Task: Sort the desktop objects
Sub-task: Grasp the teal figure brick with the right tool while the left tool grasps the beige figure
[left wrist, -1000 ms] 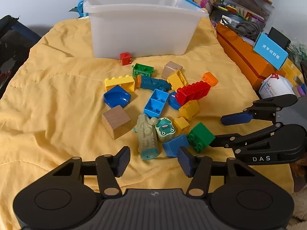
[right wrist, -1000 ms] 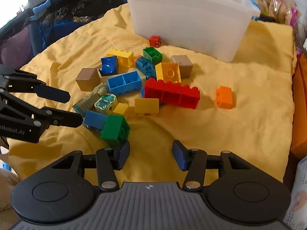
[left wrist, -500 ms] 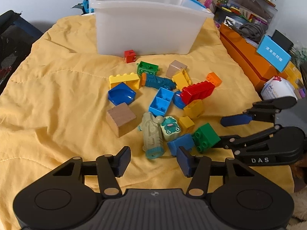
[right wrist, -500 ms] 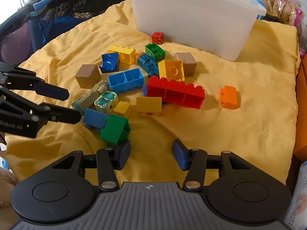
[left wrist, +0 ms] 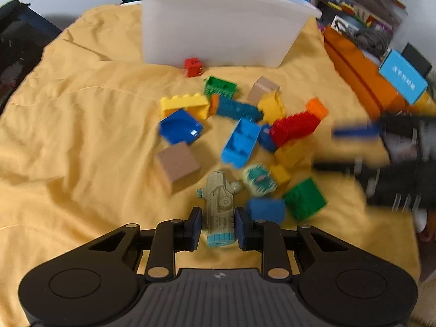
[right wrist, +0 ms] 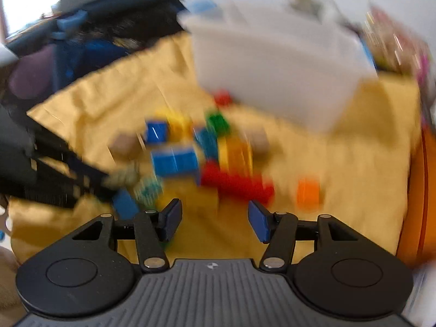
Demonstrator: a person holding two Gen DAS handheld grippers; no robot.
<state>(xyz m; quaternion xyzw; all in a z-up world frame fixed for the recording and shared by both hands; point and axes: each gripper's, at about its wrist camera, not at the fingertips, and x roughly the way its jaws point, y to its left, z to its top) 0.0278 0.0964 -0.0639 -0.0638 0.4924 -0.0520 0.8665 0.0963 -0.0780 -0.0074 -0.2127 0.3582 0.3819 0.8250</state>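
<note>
Left hand-held gripper [left wrist: 216, 227] pads are right up against both sides of the grey-green toy figure [left wrist: 218, 207], clamped on its near end w/ the teal base poking out between them. Toy lies flat on the yellow cloth [left wrist: 81, 141], just in front of the block pile, white bin [left wrist: 218, 27] well beyond at the back.

Risk: grip is only on the tail end, so the long body could pivot or slip out on lift. Blue block [left wrist: 265, 209] sits just beside the right pad and may get dragged along.

Right hand-held gripper [right wrist: 214, 219] is spread wide, nothing between the pads, view badly blurred. It's near the green block [left wrist: 305, 199], so the two grippers could clash over the pile.
</note>
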